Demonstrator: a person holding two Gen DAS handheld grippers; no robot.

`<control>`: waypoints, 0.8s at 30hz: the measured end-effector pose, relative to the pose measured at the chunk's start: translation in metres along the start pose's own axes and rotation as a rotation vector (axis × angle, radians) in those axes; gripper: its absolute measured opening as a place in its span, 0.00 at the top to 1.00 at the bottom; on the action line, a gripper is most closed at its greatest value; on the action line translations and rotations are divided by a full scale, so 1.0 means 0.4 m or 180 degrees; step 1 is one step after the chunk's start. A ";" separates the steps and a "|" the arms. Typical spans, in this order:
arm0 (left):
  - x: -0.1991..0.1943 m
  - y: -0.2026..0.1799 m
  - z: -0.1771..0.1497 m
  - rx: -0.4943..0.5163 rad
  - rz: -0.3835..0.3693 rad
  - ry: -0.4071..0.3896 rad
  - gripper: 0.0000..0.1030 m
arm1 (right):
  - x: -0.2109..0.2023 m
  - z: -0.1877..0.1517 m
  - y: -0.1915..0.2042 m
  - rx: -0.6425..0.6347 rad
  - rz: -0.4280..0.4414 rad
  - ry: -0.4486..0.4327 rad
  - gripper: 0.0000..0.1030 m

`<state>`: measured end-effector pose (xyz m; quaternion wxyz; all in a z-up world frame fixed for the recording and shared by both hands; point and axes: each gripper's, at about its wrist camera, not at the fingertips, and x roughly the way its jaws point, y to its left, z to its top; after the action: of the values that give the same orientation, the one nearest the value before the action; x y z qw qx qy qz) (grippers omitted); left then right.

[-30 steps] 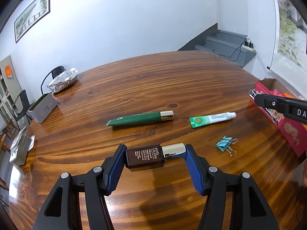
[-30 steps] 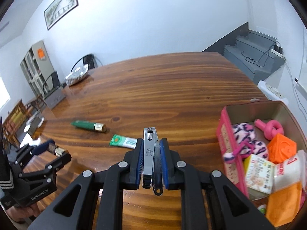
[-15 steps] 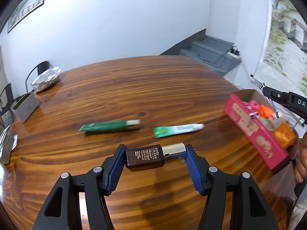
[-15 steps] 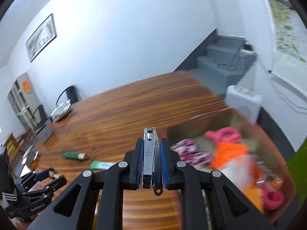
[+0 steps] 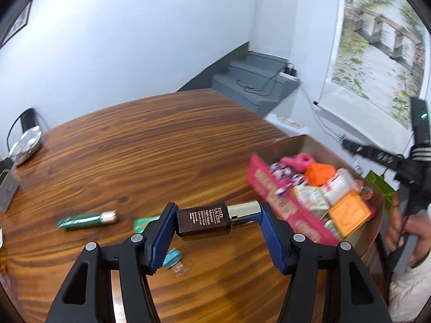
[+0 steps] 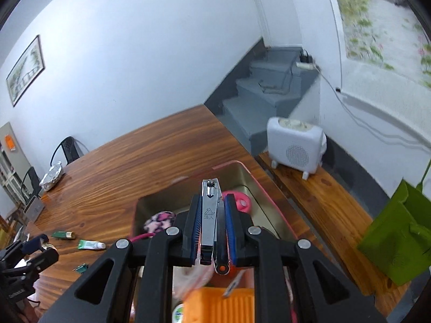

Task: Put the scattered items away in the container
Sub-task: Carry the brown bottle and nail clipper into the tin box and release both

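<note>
blue-padded left gripper [image 5: 216, 219] clamps a brown serum bottle [image 5: 204, 220] endwise; right gripper [image 6: 212, 222], nearly closed, pinches a steel nail clipper [image 6: 209, 215] above the pink box [image 6: 272, 204].

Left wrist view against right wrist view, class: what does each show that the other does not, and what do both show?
Left wrist only: the dark brown serum bottle in the left gripper. Right wrist only: the silver nail clipper in the right gripper, and a white heater. Both: the pink storage tin, the green tube and the wooden table.

Pink tin [image 5: 272, 188], green tube [image 5: 86, 219] (gold cap), brown bottle [image 5: 203, 220]
</note>
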<state>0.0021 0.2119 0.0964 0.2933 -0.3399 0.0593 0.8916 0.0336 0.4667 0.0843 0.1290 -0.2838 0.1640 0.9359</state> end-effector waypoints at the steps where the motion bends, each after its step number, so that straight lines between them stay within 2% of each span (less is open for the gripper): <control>1: 0.006 -0.012 0.012 0.0010 -0.0031 -0.0003 0.39 | 0.004 -0.003 -0.009 0.0048 -0.0005 0.0004 0.81; 4: 0.024 -0.048 0.046 0.0049 -0.0103 -0.0006 0.39 | -0.002 -0.014 -0.037 0.0162 0.0064 -0.0007 0.81; 7: 0.050 -0.086 0.083 0.0084 -0.0189 -0.0015 0.39 | -0.013 -0.021 -0.048 0.0243 0.0148 -0.0045 0.76; 10: 0.084 -0.121 0.116 0.0098 -0.0280 -0.0020 0.39 | -0.019 -0.028 -0.056 0.0333 0.0181 -0.0074 0.64; 14: 0.144 -0.159 0.153 0.0033 -0.0488 0.0052 0.39 | -0.040 -0.031 -0.056 0.0333 0.0125 -0.0206 0.40; 19: 0.232 -0.195 0.180 -0.0063 -0.0835 0.0242 0.39 | -0.064 -0.037 -0.057 0.0317 0.0004 -0.0394 0.25; 21: 0.253 -0.203 0.179 -0.0060 -0.0876 0.0284 0.38 | -0.059 -0.037 -0.063 0.0363 -0.0006 -0.0387 0.23; 24: 0.252 -0.201 0.170 -0.0056 -0.0904 0.0257 0.26 | -0.053 -0.039 -0.070 0.0425 0.0058 -0.0360 0.23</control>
<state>-0.0515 0.3470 0.0912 0.4108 -0.3830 0.0146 0.8272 0.0678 0.4832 0.0775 0.1481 -0.2197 0.2210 0.9386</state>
